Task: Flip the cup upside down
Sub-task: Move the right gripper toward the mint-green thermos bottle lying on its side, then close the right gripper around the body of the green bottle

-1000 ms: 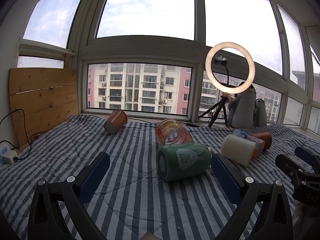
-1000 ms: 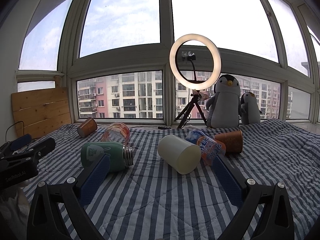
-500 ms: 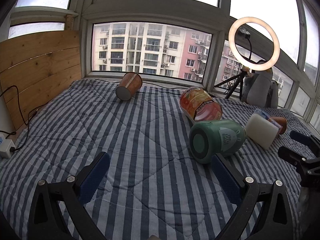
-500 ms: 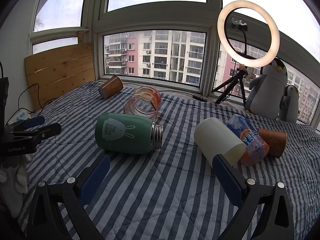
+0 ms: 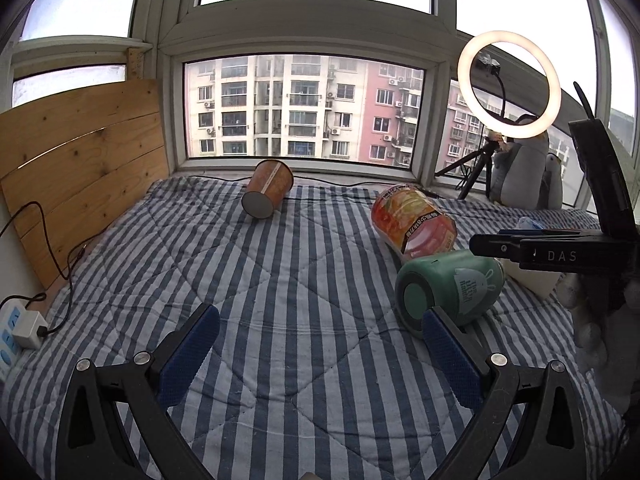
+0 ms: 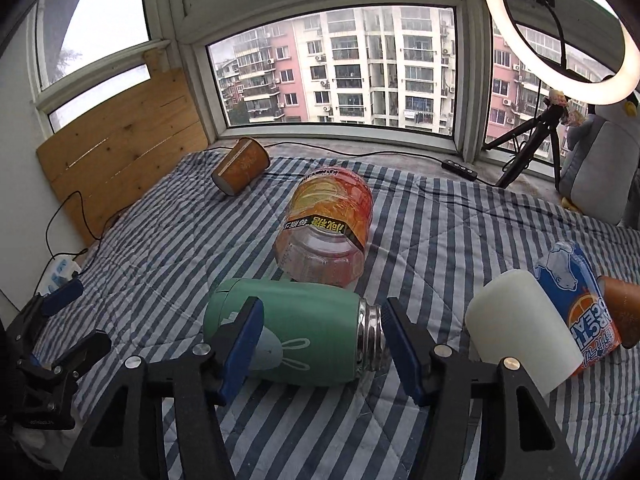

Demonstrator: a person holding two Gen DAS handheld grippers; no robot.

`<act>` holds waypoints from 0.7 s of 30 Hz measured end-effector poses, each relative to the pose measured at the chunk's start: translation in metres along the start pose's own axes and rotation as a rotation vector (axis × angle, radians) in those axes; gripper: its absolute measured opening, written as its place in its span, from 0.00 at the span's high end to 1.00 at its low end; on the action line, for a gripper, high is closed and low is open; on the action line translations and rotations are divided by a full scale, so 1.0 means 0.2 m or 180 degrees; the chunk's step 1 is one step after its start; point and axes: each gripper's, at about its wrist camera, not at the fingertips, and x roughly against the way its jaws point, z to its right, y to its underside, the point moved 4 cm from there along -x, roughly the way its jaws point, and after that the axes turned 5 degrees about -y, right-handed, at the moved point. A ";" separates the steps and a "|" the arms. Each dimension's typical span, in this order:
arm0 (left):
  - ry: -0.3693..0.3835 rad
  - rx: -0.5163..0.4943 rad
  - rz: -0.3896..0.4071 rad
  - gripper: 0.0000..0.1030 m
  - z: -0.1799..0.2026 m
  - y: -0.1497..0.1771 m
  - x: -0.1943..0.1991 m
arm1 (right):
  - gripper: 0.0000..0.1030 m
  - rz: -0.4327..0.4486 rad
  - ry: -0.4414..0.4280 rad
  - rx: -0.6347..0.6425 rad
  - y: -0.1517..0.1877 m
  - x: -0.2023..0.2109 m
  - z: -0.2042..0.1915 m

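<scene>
Sideways on the striped quilt (image 6: pixel 168 248), green cup (image 6: pixel 296 340), long axis running straight across between the right gripper (image 6: pixel 322 344) fingers. Bare steel threaded mouth toward the right finger (image 6: pixel 404 350), flat closed base toward the left finger, whose blue pad overlaps the cup's near side. Spread wide, jaws bracketing the cup's two ends; whether either pad touches cannot be told. Matte green body, pale rabbit drawing lying on its side along the near face, shiny ridged neck, no lid.

Seen along the left gripper (image 5: pixel 320 352) as well: same green cup (image 5: pixel 450 288) just past the tip of its right finger (image 5: pixel 448 352), round base facing the lens, mouth pointing away to the right. Jaws of this one spread wide too, holding nothing, only striped cloth between the pads.

Just beyond the cup, touching or nearly so, clear orange-labelled jar (image 6: pixel 326 232) on its side. Far ahead by the window sill, brown paper cup (image 6: pixel 242 166), also tipped over. Right of the right finger, white cup (image 6: pixel 524 336) lying down, with a blue-and-orange can (image 6: pixel 576 300) close against it.
</scene>
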 end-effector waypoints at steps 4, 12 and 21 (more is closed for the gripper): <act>-0.0068 0.0071 0.0023 0.01 -0.09 -0.01 0.00 | 0.45 -0.0198 -0.0074 0.0151 -0.08 -0.16 -0.11; -0.0112 0.0191 0.0043 0.01 -0.23 -0.01 0.00 | 0.46 -0.0537 -0.0113 0.0380 -0.08 -0.31 -0.23; 0.0052 0.0253 0.0054 0.01 -0.20 0.03 0.04 | 0.46 -0.0601 -0.0310 0.0564 0.08 -0.03 -0.24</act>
